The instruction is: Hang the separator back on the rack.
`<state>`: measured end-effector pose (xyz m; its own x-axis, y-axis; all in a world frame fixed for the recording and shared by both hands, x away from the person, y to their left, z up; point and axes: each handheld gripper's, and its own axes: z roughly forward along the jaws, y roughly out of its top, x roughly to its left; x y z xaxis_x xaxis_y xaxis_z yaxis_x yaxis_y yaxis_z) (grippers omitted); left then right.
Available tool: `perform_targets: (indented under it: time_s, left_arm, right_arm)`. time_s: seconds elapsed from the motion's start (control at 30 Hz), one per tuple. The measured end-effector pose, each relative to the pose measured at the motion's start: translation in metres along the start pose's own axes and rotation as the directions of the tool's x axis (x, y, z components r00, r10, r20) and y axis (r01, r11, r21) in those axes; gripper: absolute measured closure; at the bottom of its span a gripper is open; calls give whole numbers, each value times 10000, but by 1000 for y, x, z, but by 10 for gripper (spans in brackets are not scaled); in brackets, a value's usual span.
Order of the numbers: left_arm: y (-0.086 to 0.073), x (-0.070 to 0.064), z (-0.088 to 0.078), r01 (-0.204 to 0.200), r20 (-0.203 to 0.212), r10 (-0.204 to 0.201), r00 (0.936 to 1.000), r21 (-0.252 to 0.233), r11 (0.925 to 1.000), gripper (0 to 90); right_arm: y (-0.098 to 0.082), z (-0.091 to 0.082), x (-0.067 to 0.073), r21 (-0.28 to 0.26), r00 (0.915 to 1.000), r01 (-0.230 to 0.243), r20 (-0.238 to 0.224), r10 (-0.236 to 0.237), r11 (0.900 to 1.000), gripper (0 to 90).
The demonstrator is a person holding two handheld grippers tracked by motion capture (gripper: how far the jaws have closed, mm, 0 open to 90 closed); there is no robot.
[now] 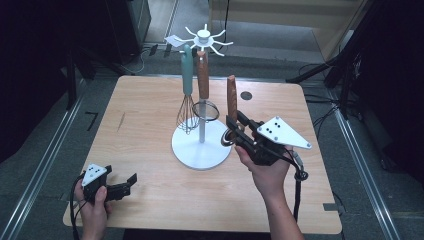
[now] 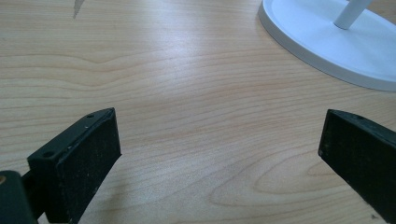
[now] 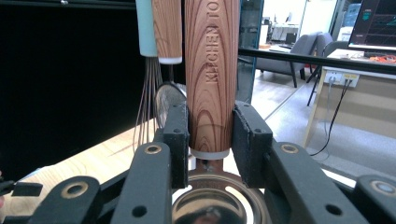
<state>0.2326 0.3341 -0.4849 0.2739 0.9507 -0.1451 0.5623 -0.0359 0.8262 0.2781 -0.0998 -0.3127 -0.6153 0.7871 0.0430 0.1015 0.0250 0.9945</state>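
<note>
I have my right gripper (image 1: 235,131) clamped on the wooden handle of a ladle (image 3: 211,70), its jaws pressing both sides just above the metal bowl, handle upright beside the white rack (image 1: 202,145). A whisk (image 1: 187,95) and a strainer (image 1: 204,95) already hang there. I judge this the hanging step: next I must lift the handle's top to a free hook. My left gripper (image 1: 122,187) rests with jaws apart, empty, over the tabletop (image 2: 187,93).

Overhead light brightens the wooden table (image 1: 150,125) while the surrounding room sinks into near black. A soft glare sheens the wood in the left gripper view, where the close black jaws blur. Shadows under the white stand base (image 1: 200,155) are faint.
</note>
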Motion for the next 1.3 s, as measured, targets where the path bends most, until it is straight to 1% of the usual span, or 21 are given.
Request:
perform_targets:
  time_s: [0.33,0.57,0.87,0.9,0.97,1.03,1.07,1.17,1.3]
  left_arm:
    - [0,1,0,56,74,-56,10000,-54,10000,0]
    - [0,1,0,116,122,-115,9999,-62,9999,0]
    - [0,1,0,189,157,-188,9997,-64,9998,0]
    - [0,2,0,181,167,-180,9997,-46,9998,0]
    - [0,2,0,203,173,-201,9996,-74,9998,0]
    - [-1,2,-1,198,202,-197,9996,-46,9998,0]
    - [-1,2,-1,219,212,-218,9995,-61,9997,0]
    - [-1,2,0,234,221,-232,9995,-74,9997,0]
    - [-1,2,0,233,211,-231,9995,-66,9997,0]
  right_arm:
    - [13,10,0,-230,10000,-31,-32,31,9997,707]
    - [21,13,-2,-314,9998,-170,-43,169,9994,708]
    - [35,17,-1,-550,9999,-108,-48,106,9984,708]
    - [36,18,0,-511,9998,-188,-83,184,9985,707]
    - [37,20,0,-492,9998,-164,-66,161,9987,708]
    - [36,23,-1,-432,9994,-327,-107,323,9985,708]
    - [36,24,-2,-444,9987,-481,-197,473,9979,707]
    - [37,27,-2,-385,9989,-425,-216,417,9984,708]
    - [37,31,-2,-324,9985,-463,-294,454,9984,707]
